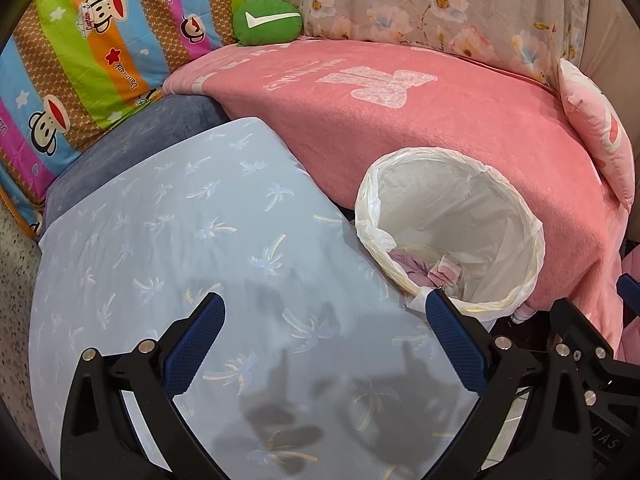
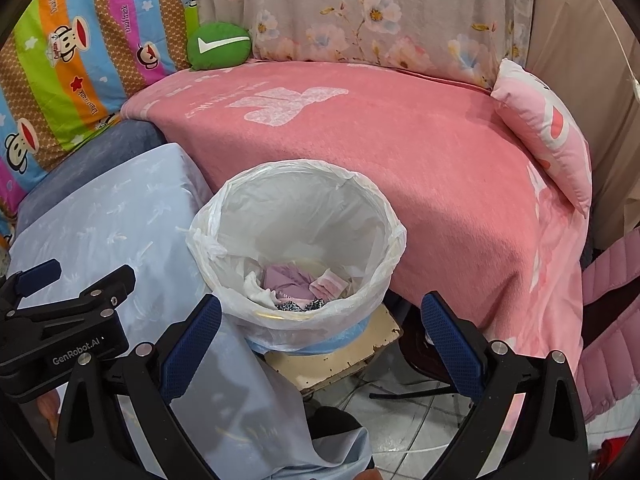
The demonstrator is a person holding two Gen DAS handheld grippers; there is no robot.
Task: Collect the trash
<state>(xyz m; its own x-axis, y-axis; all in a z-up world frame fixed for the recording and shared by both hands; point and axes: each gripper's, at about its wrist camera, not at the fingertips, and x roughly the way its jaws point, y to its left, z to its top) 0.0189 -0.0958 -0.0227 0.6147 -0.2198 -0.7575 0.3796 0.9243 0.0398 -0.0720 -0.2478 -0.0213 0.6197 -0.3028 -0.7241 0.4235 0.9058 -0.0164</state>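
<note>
Lined trash bin stands on a stool at the pink bed's front edge, within reach; left gripper and right gripper, both spread wide, hold nothing.

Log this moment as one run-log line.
left tongs: open, empty | right tongs: open, empty | lined bin: crumpled trash at bottom | pink blanket: no trash visible

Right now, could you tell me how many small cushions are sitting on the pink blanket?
2: a green cushion with a white tick at the blanket's far left corner, and a pink cushion along its right edge. Others may be hidden out of view.
</note>
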